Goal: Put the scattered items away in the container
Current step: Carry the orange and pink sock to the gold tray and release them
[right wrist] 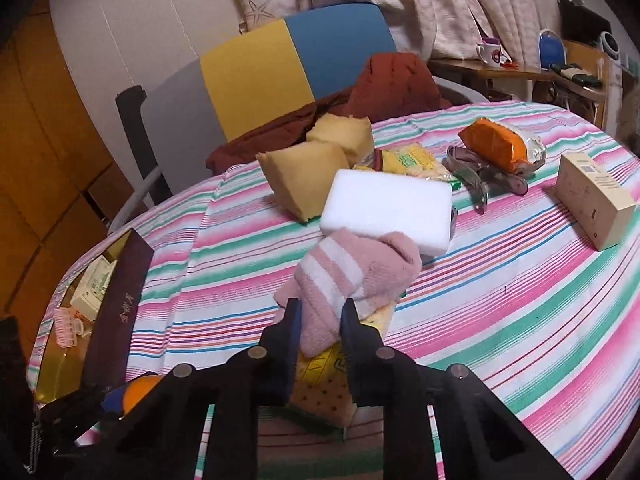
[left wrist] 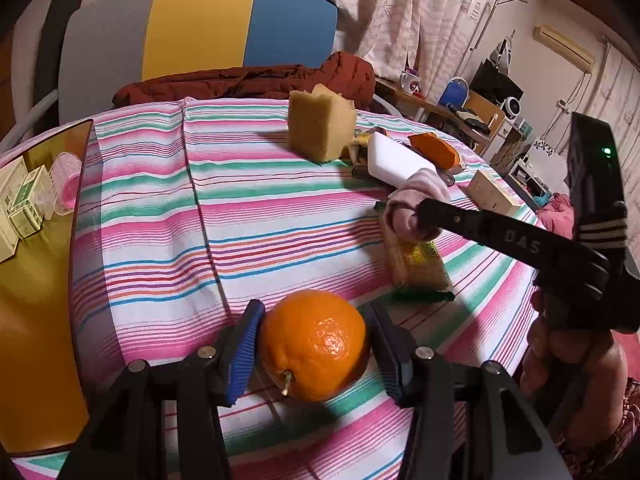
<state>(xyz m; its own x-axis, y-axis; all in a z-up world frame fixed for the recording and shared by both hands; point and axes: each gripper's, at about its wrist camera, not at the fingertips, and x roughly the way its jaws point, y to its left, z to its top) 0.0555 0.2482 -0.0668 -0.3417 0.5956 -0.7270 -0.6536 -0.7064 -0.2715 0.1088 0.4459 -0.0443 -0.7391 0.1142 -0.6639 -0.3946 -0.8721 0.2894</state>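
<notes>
An orange (left wrist: 316,344) with a short stem sits between the blue pads of my left gripper (left wrist: 314,314), which press its two sides just above the striped tablecloth (left wrist: 168,216). My right gripper (right wrist: 322,306) is shut on a pink sock with white stripes (right wrist: 352,276), held over a wrapped yellow sponge pack (right wrist: 320,388). In the left wrist view the right gripper (left wrist: 424,216) reaches in from the right with the sock (left wrist: 416,196). The gold container (left wrist: 40,280) with a dark wall (right wrist: 116,300) stands at the table's left edge and holds small boxes (left wrist: 24,204) and a pink hair clip (left wrist: 66,184).
Yellow sponges (right wrist: 304,176), a white foam block (right wrist: 388,208), an orange packet (right wrist: 496,144), a grey tool with handles (right wrist: 480,184) and a cardboard box (right wrist: 596,200) lie across the far table. A chair (left wrist: 200,28) with a red jacket (left wrist: 248,80) stands behind it.
</notes>
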